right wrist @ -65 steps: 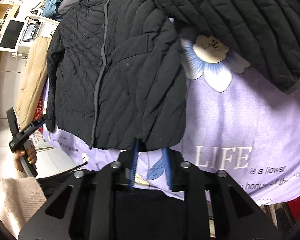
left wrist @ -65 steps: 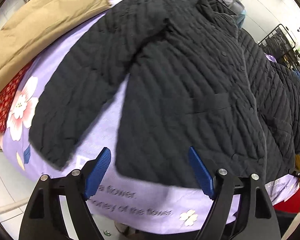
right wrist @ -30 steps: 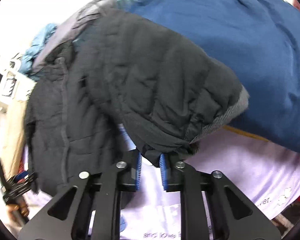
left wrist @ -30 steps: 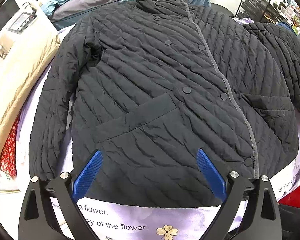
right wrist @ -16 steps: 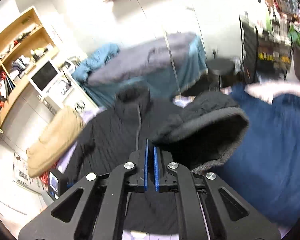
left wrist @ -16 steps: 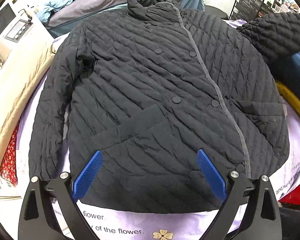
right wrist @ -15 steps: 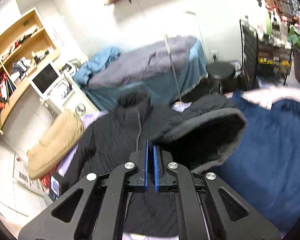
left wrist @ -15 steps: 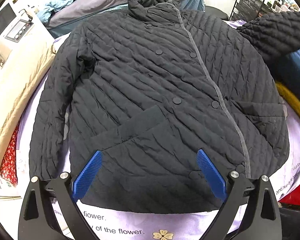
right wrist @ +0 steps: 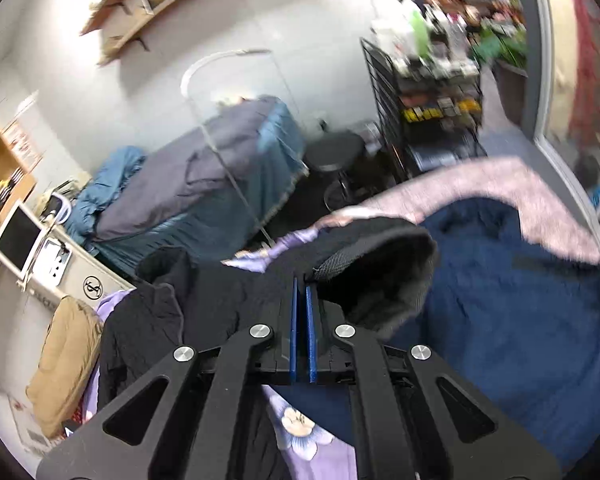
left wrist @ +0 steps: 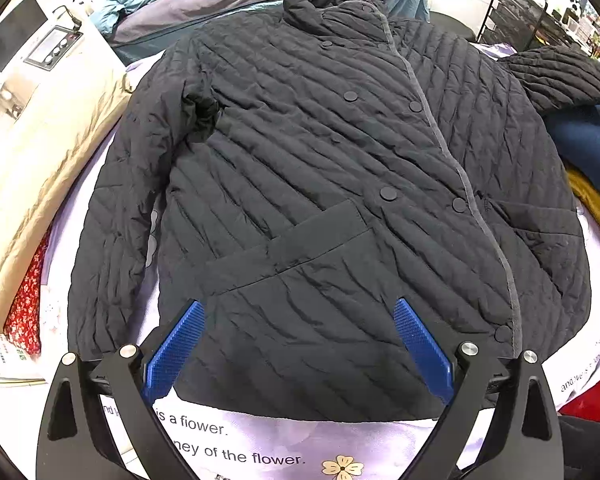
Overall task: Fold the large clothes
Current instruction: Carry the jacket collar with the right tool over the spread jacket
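Jacket [left wrist: 320,184] lies flat, front up, on the lilac sheet [left wrist: 260,440], collar far, hem near; its left sleeve [left wrist: 112,240] runs down beside the body; a tan coat [left wrist: 40,152] borders it at left, touching that sleeve's upper part; a blue garment [left wrist: 588,136] and a yellow edge lie at right; a wire rack [left wrist: 520,8] stands far right. Left gripper [left wrist: 296,344] hovers over the hem, fingers [left wrist: 172,352] spread wide, holding nothing. Right gripper [right wrist: 300,312] has its pads pressed together on the cuff [right wrist: 380,276] of the right sleeve, which is raised clear of the sheet; the cuff's grey lining opens toward the camera and hides part of the blue garment [right wrist: 520,320] behind; a grey-draped bed [right wrist: 204,184] and a stool [right wrist: 336,156] stand far off. Compared with half a second ago: the left view is nearly unchanged, jacket in the same place; the right view now tilts higher, showing more wall and shelf, and the cuff sits lower and closer to the pads.
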Motion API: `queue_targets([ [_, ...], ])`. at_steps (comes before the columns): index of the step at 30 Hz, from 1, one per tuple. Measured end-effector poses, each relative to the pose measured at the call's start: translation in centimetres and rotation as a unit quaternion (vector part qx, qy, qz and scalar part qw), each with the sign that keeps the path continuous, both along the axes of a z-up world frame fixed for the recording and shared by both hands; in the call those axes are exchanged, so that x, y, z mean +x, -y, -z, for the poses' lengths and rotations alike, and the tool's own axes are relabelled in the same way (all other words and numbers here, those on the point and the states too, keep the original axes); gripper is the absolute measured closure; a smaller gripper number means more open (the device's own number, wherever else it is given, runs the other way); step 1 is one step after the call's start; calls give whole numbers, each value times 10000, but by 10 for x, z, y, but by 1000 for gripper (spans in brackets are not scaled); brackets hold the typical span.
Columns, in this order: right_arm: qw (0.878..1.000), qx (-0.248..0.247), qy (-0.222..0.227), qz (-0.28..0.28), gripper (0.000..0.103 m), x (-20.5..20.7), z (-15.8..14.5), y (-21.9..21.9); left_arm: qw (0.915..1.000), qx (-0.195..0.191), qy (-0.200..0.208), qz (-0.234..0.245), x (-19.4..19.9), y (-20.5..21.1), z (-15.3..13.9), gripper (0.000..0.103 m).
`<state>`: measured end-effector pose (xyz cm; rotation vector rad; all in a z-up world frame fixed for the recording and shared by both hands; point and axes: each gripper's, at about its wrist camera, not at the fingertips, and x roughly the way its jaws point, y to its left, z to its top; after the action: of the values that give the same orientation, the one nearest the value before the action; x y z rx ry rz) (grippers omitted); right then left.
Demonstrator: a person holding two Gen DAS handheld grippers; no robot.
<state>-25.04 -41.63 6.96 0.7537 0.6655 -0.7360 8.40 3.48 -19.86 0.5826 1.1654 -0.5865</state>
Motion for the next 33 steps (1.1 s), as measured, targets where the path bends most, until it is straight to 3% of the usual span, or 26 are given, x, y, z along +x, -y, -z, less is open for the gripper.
queue_targets([
  [4, 9995, 136, 35, -270, 99, 17, 11, -13, 10000, 3, 32, 66, -1, 7, -3, 9],
  [10, 9919, -35, 102, -1264, 99, 91, -6, -44, 9997, -89, 83, 190, -4, 20, -11, 9],
  [13, 9805, -198, 8, -1953, 99, 152, -16, -76, 9997, -151, 76, 176, -3, 21, -13, 9],
  [19, 9494, 91, 144, -3137, 99, 263, -16, -136, 9997, -207, 111, -61, 6, 6, -15, 9],
  [25, 9172, 327, -296, -3959, 99, 367, 27, -213, 9992, 89, 323, -238, 18, -28, -8, 9],
  [33, 9034, 583, -1126, -4096, 98, 438, 114, -270, 9963, 255, 177, -799, 45, -72, 4, 8],
])
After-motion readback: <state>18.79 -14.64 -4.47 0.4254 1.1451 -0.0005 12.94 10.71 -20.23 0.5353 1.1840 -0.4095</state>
